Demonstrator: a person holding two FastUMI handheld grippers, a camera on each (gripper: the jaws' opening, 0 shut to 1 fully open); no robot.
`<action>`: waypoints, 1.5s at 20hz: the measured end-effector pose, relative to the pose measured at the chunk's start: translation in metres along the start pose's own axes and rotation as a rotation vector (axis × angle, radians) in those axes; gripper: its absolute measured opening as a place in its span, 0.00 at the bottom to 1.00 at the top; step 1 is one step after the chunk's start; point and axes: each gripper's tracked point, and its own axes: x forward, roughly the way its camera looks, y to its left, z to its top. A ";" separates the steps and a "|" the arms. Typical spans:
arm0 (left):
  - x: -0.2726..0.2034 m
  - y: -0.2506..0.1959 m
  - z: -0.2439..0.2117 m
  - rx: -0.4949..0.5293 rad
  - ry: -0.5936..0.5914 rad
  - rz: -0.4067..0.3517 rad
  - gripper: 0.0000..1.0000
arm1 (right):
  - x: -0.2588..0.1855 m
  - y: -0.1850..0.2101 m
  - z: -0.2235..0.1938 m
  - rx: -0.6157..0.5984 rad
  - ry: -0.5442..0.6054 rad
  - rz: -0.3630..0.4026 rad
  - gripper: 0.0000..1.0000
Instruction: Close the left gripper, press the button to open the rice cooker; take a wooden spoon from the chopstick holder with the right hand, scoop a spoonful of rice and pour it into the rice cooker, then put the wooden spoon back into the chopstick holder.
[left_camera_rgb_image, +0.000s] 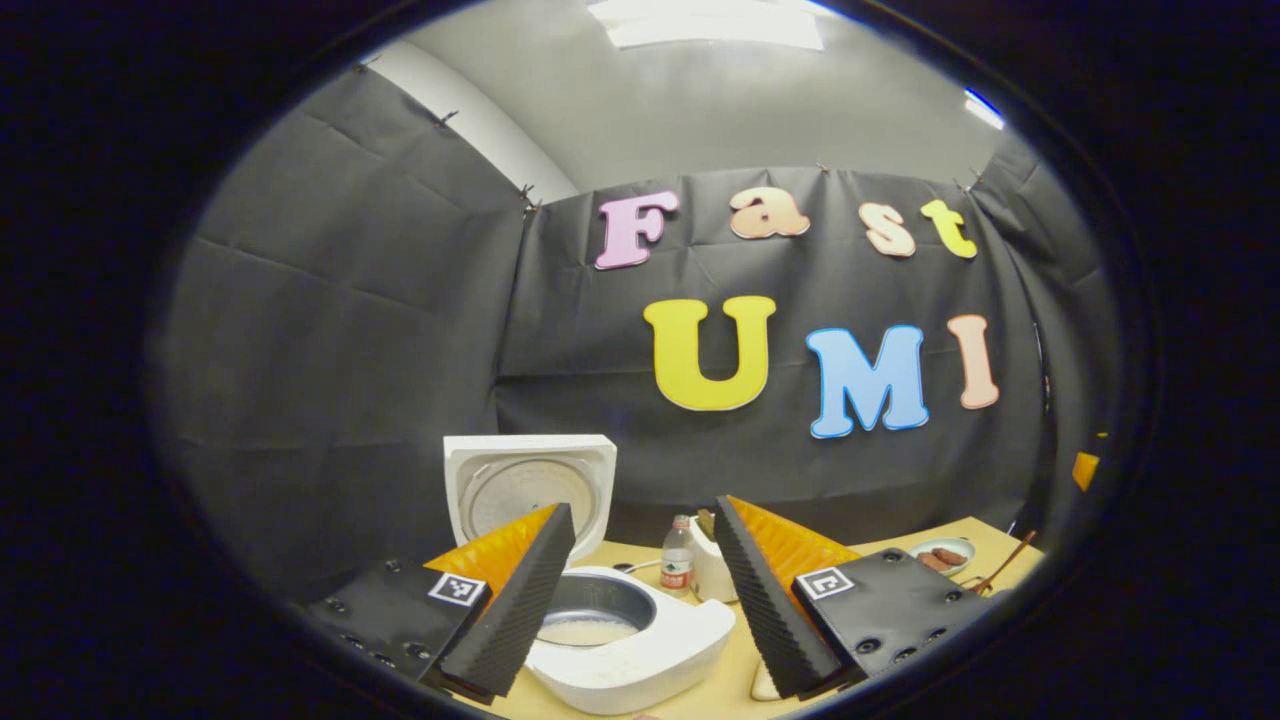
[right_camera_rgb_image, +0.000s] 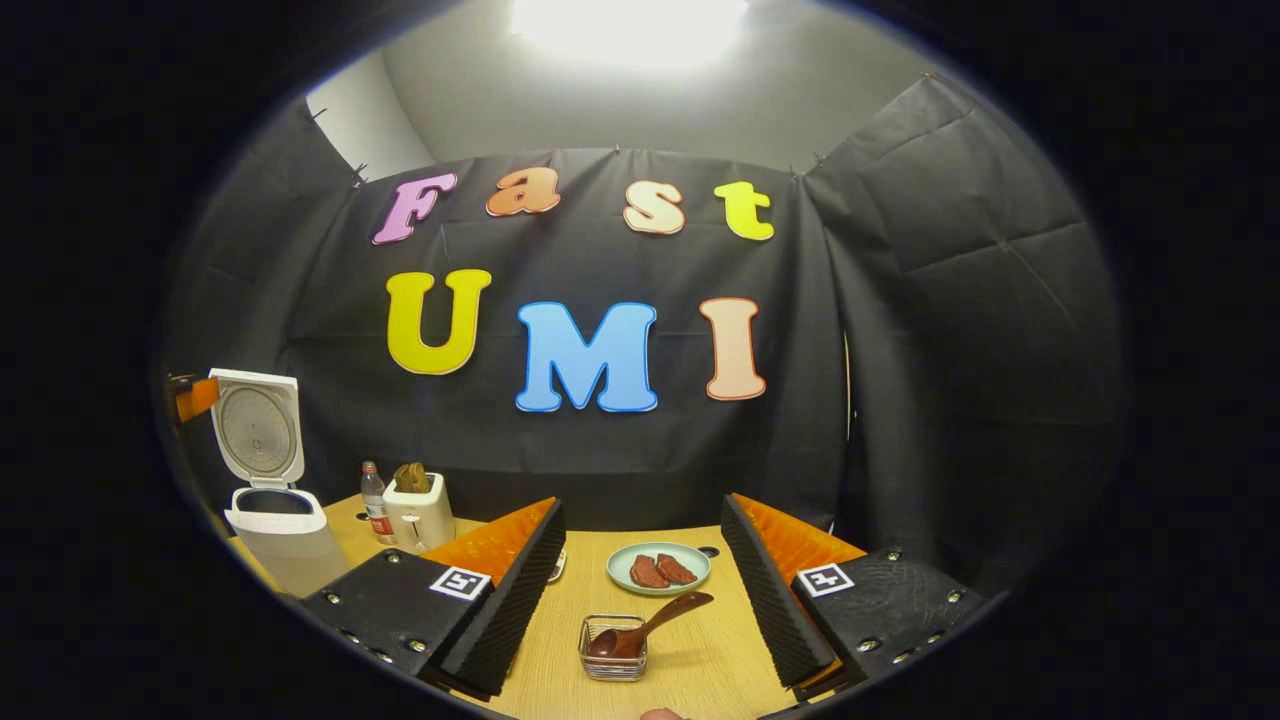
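A wooden table stands inside a booth with black cloth walls. Seen from the right gripper view, the right gripper (right_camera_rgb_image: 640, 590) hangs with its two fingers spread wide and nothing between them. Straight ahead of it, centred in the gap, a small wire holder (right_camera_rgb_image: 613, 649) sits on the table (right_camera_rgb_image: 700, 660), and a dark wooden spoon (right_camera_rgb_image: 645, 628) rests in it. The spoon's bowl lies down in the holder and its handle slants up and away to the gripper's right, toward a plate (right_camera_rgb_image: 658, 567) of reddish food just beyond. So the spoon is in the holder, and the handle's long axis runs diagonally across the fingers' opening. My guess is that a grasp would call for coming down on the raised handle end. Far to that gripper's left stands the white cooker (right_camera_rgb_image: 280, 530) with its lid up, beside a bottle (right_camera_rgb_image: 375, 502) and a toaster (right_camera_rgb_image: 420, 512). In the left gripper view, the left gripper (left_camera_rgb_image: 645, 590) is also spread and empty, right over the cooker (left_camera_rgb_image: 640, 640), whose pot shows pale rice inside. The right gripper is clearly the nearer one to the spoon.
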 end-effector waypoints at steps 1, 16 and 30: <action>-0.006 -0.003 0.005 0.007 -0.007 -0.002 0.97 | 0.005 -0.003 -0.005 0.007 0.008 -0.002 0.96; -0.065 -0.024 0.051 0.018 -0.035 0.015 0.97 | 0.072 -0.036 -0.119 0.093 0.240 -0.017 0.96; -0.087 -0.008 0.038 0.049 0.022 0.083 0.97 | 0.095 -0.019 -0.205 0.297 0.486 0.001 0.84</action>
